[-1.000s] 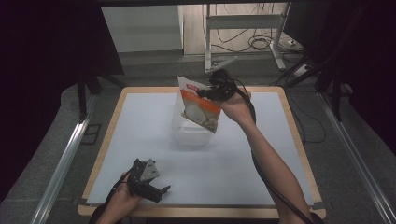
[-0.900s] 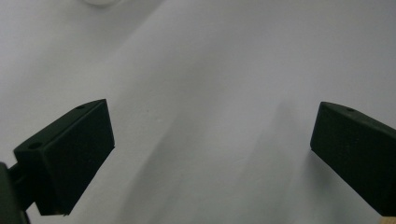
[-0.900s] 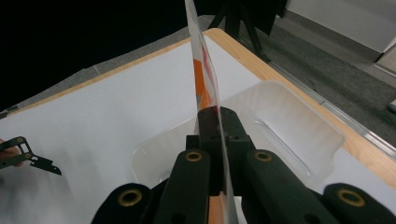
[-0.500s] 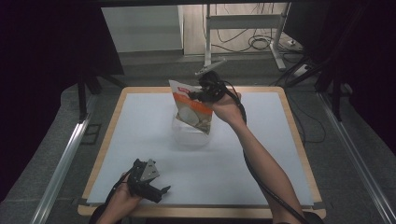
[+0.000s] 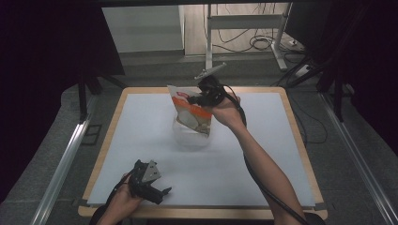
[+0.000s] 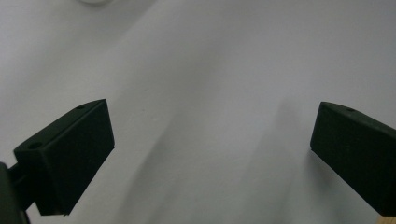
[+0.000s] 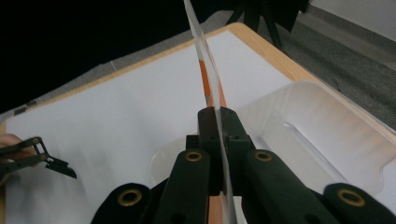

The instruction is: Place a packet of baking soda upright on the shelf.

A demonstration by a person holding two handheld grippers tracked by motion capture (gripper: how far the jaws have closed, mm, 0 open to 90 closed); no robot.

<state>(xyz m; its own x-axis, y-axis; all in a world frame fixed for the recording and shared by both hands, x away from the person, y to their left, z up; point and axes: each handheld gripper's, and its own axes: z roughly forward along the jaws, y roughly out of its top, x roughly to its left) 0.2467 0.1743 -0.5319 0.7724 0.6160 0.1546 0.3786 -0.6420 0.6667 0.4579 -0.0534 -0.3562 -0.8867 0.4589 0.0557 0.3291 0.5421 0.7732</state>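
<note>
My right gripper (image 5: 201, 99) is shut on the top edge of a white and orange pouch (image 5: 192, 116), which hangs tilted above a clear plastic container (image 5: 190, 137) on the white table. In the right gripper view the jaws (image 7: 218, 117) pinch the thin pouch (image 7: 205, 60) edge-on, with the container (image 7: 327, 135) below and to the right. My left gripper (image 5: 162, 195) rests open near the table's front left edge, a hand around it. The left gripper view has its jaws (image 6: 212, 140) wide apart over bare table, nothing between them.
The white table (image 5: 263, 159) has a wooden rim (image 5: 300, 136). Dark floor, metal rails and cables lie around and behind it. My left gripper (image 7: 42, 161) also appears far left in the right gripper view.
My right hand has shifted the pouch slightly to the left and tilted it over the container. The left gripper has stayed put.
</note>
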